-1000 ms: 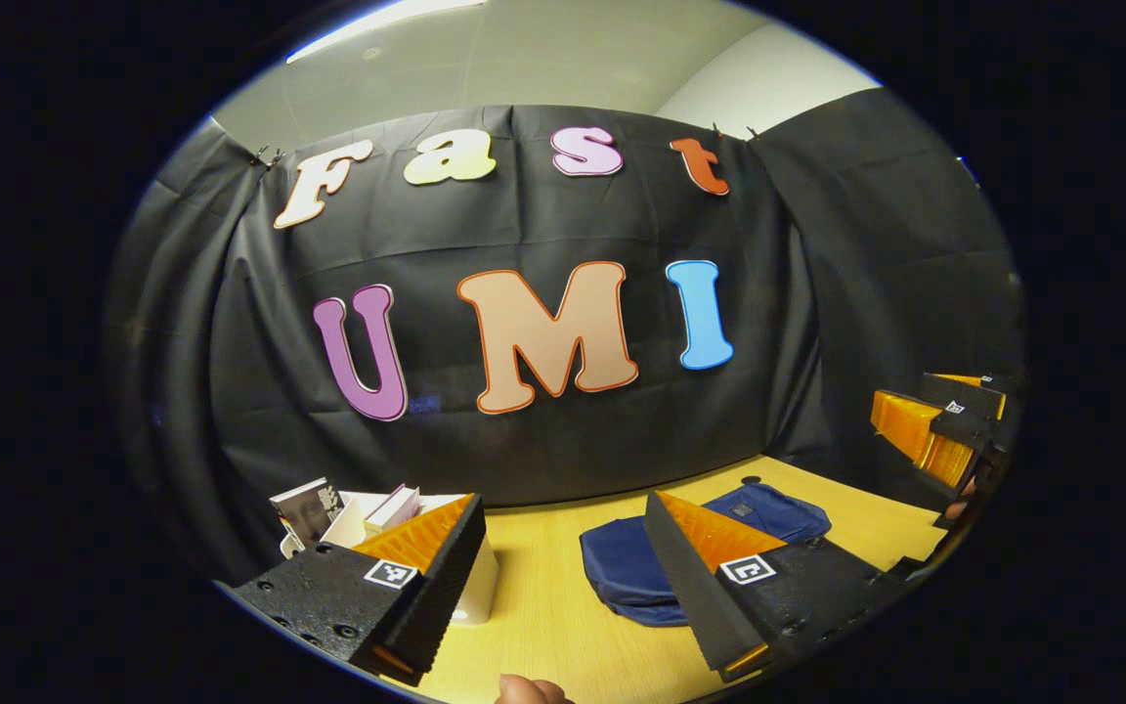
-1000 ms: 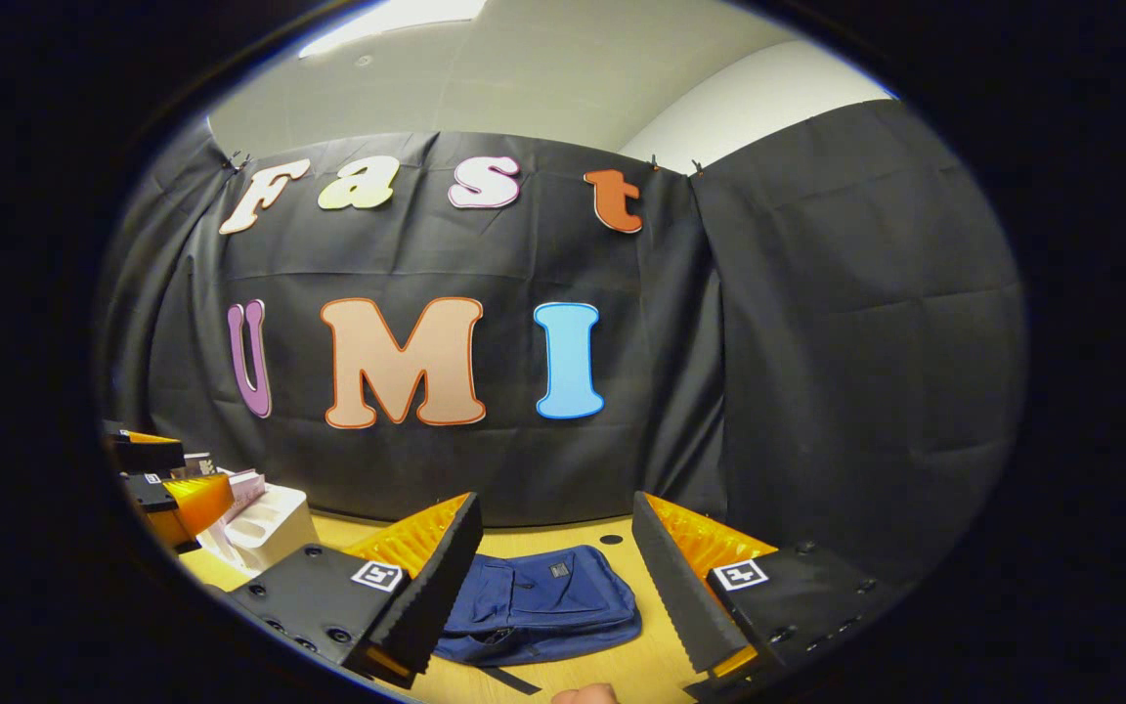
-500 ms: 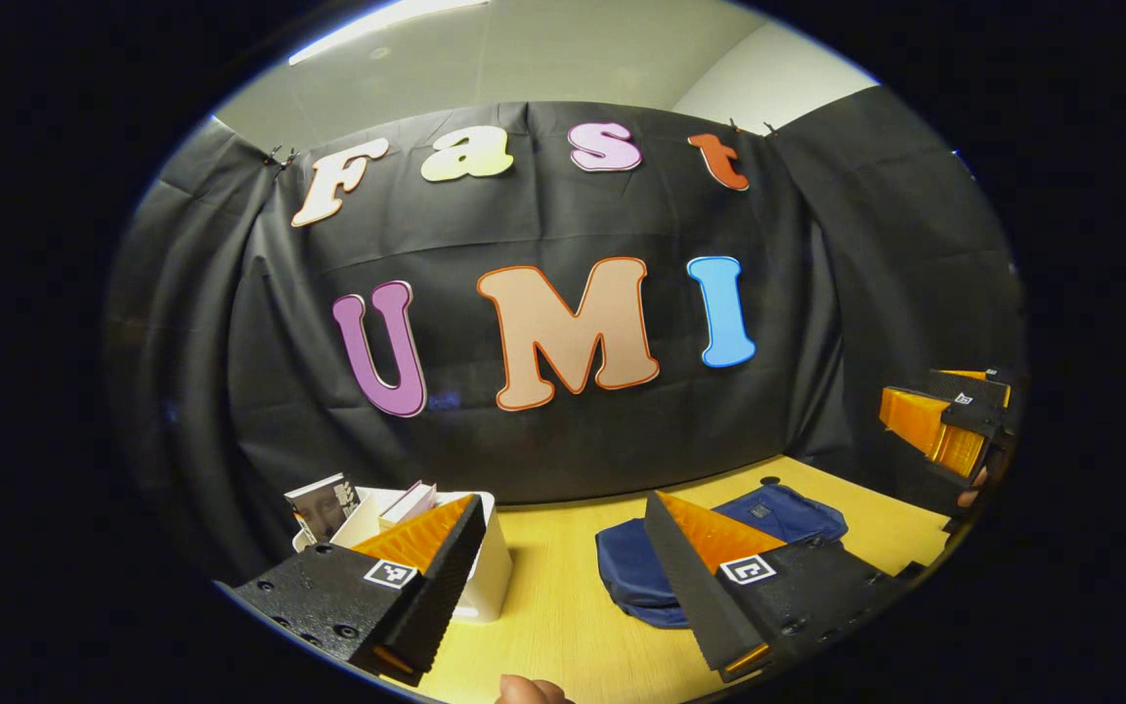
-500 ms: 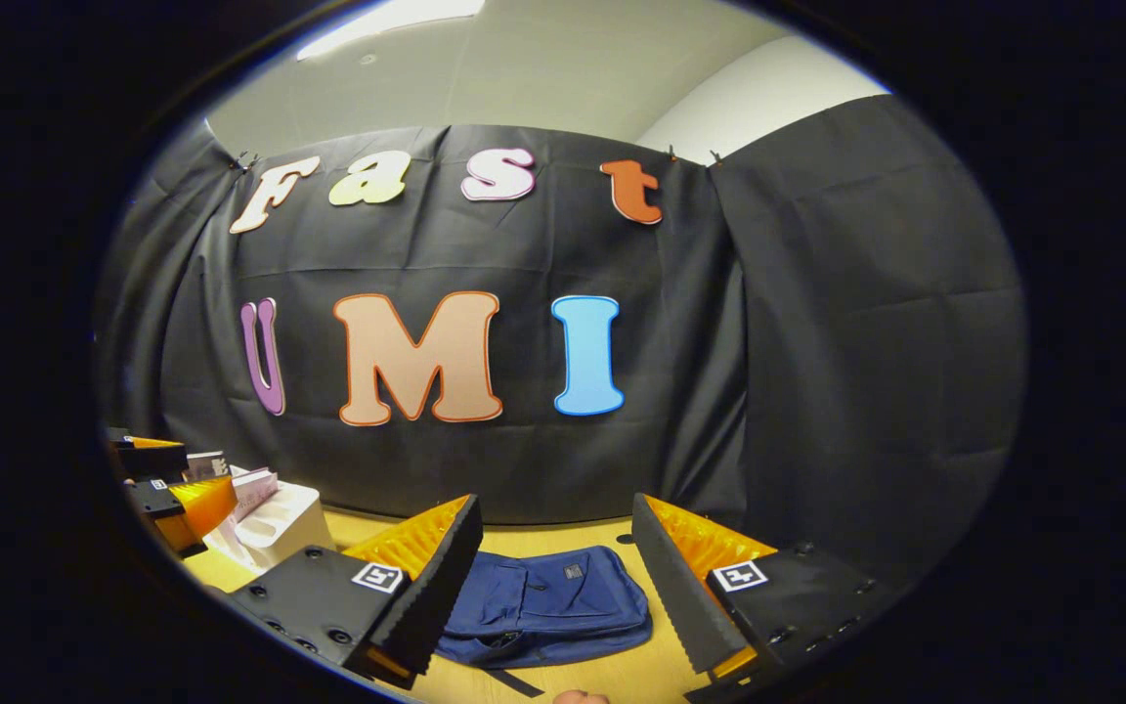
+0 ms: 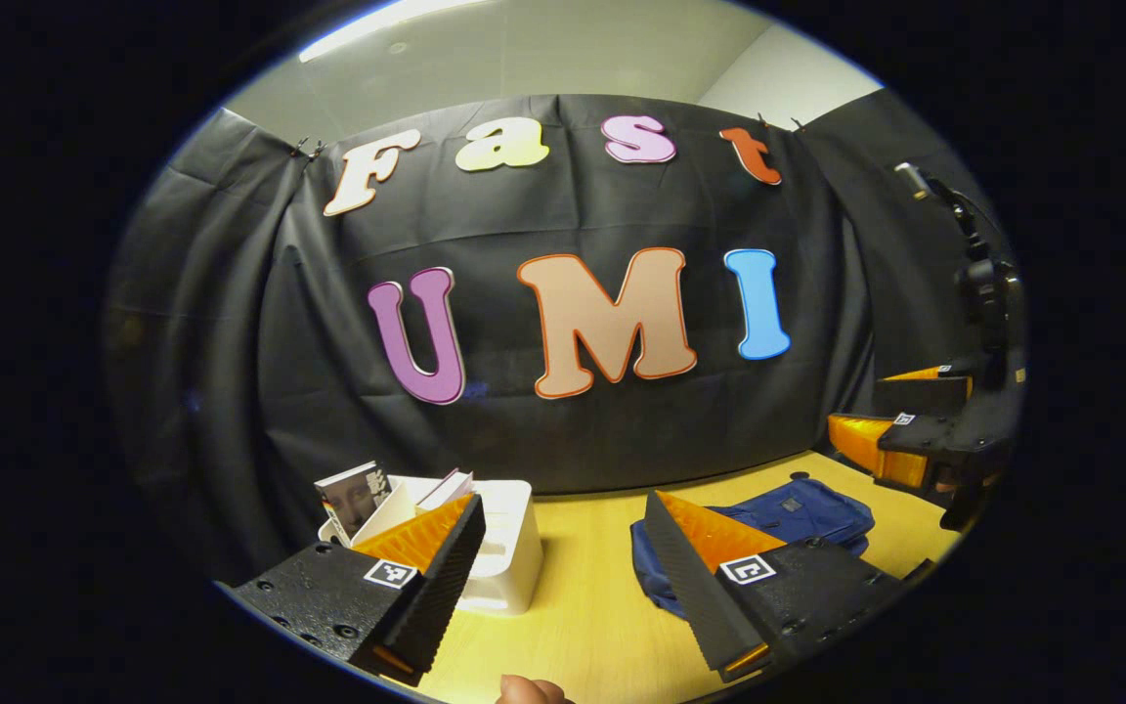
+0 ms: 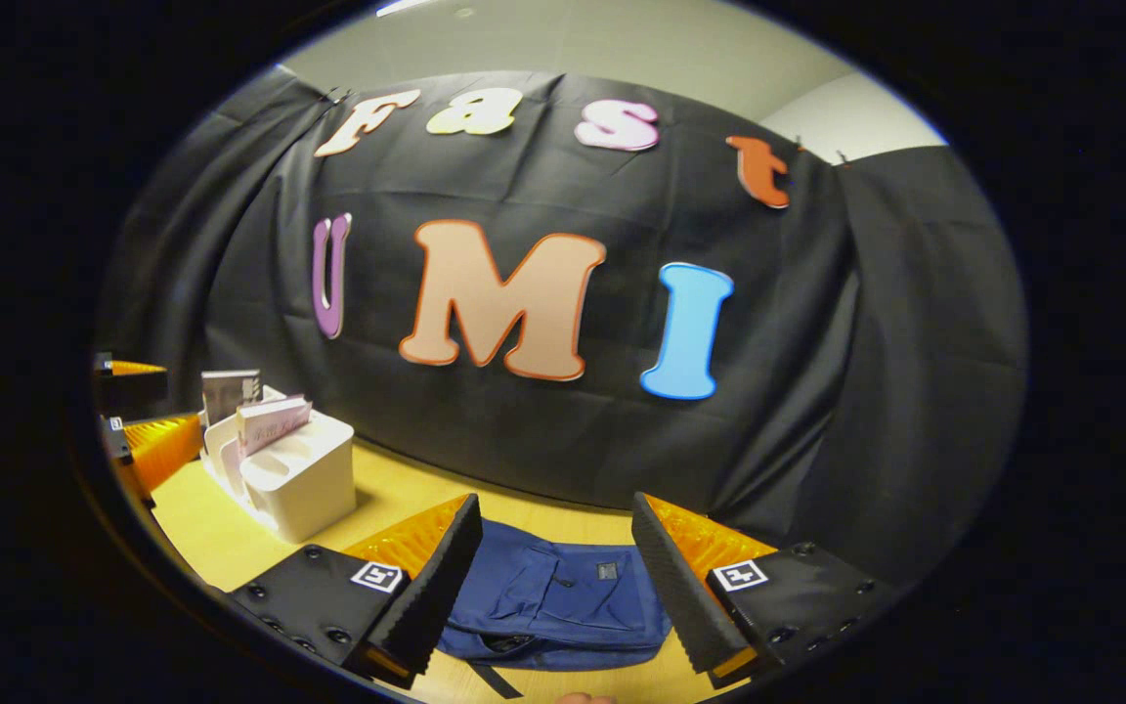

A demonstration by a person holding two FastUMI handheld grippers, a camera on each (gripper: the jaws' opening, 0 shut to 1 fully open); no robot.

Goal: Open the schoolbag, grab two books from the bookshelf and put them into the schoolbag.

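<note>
A dark blue schoolbag (image 6: pixel 558 601) lies flat and zipped on the yellow table, just ahead of my right gripper (image 6: pixel 555 501), which hangs open above its near edge with nothing between its jaws. In the left gripper view the schoolbag (image 5: pixel 802 513) sits to the right, partly behind one finger. A white bookshelf (image 5: pixel 512 552) holds two upright books (image 5: pixel 353 494), half hidden behind the other finger. My left gripper (image 5: pixel 563 501) is open and holds nothing. In the right gripper view the bookshelf (image 6: pixel 299 479) and books (image 6: pixel 270 420) stand at the left.
The yellow wooden table (image 5: pixel 583 606) runs back to the black cloth wall. The right gripper (image 5: pixel 866 411) shows at the right of the left gripper view. The left gripper (image 6: pixel 167 399) shows at the left edge of the right gripper view, beside the bookshelf.
The right gripper has dipped and swung toward the schoolbag, which now looks larger and nearer. The left gripper view has turned left, bringing more of the bookshelf into sight. Both grippers stay open.
</note>
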